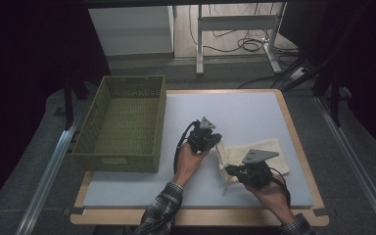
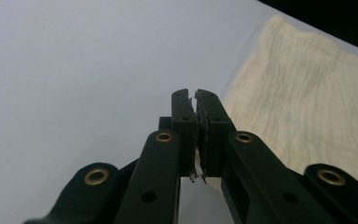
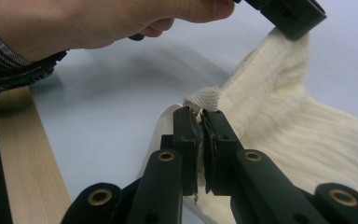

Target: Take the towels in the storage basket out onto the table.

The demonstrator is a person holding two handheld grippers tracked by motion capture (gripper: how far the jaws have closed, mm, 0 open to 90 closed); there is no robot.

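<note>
Right, both hand-held grippers are on the cream cloth (image 1: 252, 152): the right hand-held gripper (image 3: 199, 114) is clenched on a folded corner, the left hand-held gripper (image 1: 217, 139) on its far edge. That thin pinch could slip if they pull apart.

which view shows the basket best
The high view: the whole green basket sits at the table's left edge, its inside visible. Both gripper views look at the cloth and grey mat instead.
</note>
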